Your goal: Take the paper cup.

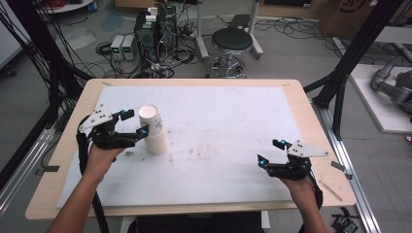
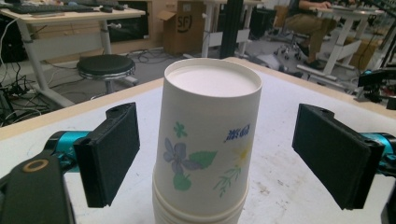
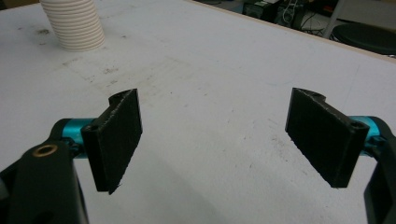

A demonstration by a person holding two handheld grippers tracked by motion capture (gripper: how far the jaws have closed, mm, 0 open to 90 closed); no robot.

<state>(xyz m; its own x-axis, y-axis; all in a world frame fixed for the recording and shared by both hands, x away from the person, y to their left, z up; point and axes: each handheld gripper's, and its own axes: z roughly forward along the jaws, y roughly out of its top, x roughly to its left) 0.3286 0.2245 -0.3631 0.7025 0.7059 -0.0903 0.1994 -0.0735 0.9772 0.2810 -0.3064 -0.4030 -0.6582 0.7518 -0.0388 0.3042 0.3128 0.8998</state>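
Presently, task: none was given; progress is judged from the layout alone.
Cup stack (image 1: 154, 131): a nested stack of inverted paper cups is seen standing on the white table sheet (image 1: 223, 145), left of centre; the top cup, printed with flowers, sits tilted on the stack in the high view; in the right gripper view the stack's ribbed rims (image 3: 77, 25) are seen at far upper left.
Left gripper (image 1: 137, 124): jaws are held wide apart, one on each side of the top cup (image 2: 208, 140); a clear gap is seen on both sides; nothing is gripped.
Right gripper (image 1: 269, 152): jaws are spread open over bare sheet, well apart from the stack; nothing is held.
Done: the top cup is bracketed, it is judged.
Left: closing on the cup; lifting it off; no separated cup is seen on the table, so the work is judged barely begun.
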